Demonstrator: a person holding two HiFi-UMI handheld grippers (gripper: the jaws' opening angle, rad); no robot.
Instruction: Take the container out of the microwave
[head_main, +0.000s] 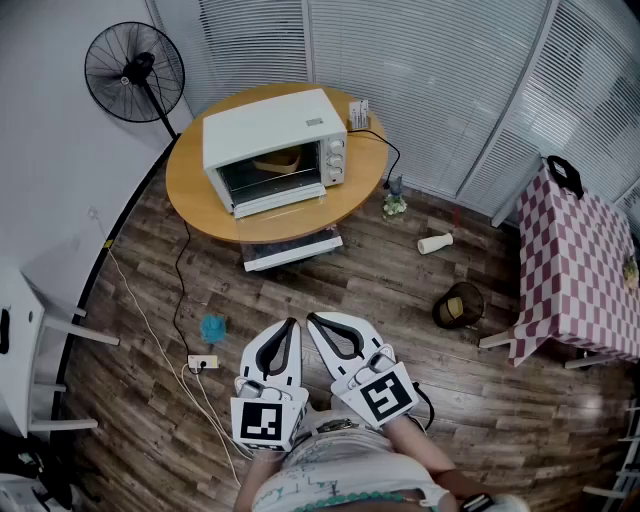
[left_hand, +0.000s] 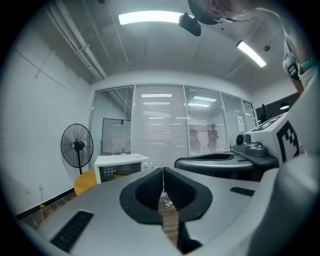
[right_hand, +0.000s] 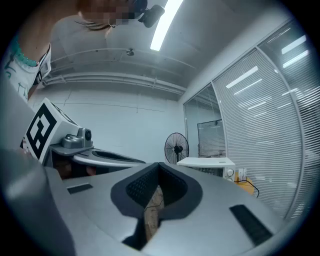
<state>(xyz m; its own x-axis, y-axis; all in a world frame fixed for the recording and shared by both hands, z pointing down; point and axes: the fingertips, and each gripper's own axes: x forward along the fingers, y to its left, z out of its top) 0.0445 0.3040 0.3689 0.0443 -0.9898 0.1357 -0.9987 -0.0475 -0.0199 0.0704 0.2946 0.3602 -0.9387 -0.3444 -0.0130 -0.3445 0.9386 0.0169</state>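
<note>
A white microwave (head_main: 275, 150) stands on a round wooden table (head_main: 190, 185) across the room. Through its dark front I see a yellowish container (head_main: 279, 160) inside. Both grippers are held close to the person's body, far from the table, side by side with their tips pointing toward the microwave. My left gripper (head_main: 292, 323) is shut with nothing in it, and my right gripper (head_main: 311, 318) is shut and empty too. In the left gripper view the jaws (left_hand: 163, 173) meet, with the microwave (left_hand: 121, 167) small and distant. The right gripper view shows closed jaws (right_hand: 159, 166) and the microwave (right_hand: 206, 164) at right.
A black standing fan (head_main: 135, 72) is left of the table. On the wooden floor lie a power strip (head_main: 203, 362) with cables, a blue object (head_main: 212, 327), a tipped white cup (head_main: 435, 243) and a brown basket (head_main: 460, 305). A checked-cloth table (head_main: 575, 270) stands right, white furniture (head_main: 20, 350) left.
</note>
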